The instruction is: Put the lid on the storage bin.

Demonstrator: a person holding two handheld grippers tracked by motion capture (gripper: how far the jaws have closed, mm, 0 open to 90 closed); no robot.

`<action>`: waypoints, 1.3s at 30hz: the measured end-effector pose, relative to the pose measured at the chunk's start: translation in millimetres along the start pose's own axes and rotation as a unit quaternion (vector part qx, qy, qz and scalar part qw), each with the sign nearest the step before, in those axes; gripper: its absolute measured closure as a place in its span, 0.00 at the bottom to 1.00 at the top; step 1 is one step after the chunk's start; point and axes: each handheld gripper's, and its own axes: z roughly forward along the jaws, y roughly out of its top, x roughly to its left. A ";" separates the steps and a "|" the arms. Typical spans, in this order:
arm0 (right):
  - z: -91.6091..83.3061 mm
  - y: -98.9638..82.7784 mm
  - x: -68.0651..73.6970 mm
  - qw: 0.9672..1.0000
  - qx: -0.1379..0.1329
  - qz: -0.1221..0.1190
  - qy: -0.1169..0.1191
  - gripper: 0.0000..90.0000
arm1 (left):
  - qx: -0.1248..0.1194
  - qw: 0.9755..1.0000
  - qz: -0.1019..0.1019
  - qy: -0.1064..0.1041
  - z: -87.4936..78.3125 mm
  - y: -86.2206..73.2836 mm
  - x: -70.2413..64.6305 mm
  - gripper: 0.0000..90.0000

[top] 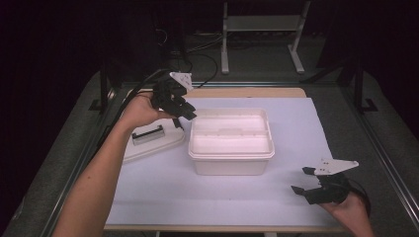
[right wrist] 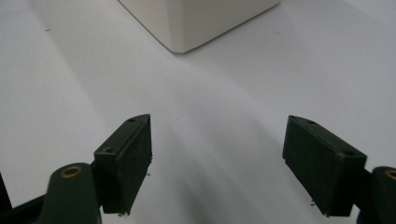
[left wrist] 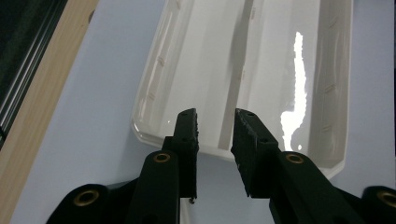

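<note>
Box [top: 231, 142] sits open mid-worktop [top: 163, 192], its lid [top: 150, 140] lying flat just to its left, and the left tongs [top: 184, 112] hover over the box's left rim with a narrow gap and nothing between them. The right tongs [top: 302, 180] rest wide and empty near the box's right front corner. If the lid is to go back on, I judge it best to grip it by its dark handle [top: 147, 134], keep it level, and let the right tongs steady the box.
</note>
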 end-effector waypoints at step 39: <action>-0.2 -1.7 -0.5 1.000 0.006 0.004 -0.007 0.24 | -0.009 0.996 -0.082 0.035 -4.7 -110.1 17.8 0.68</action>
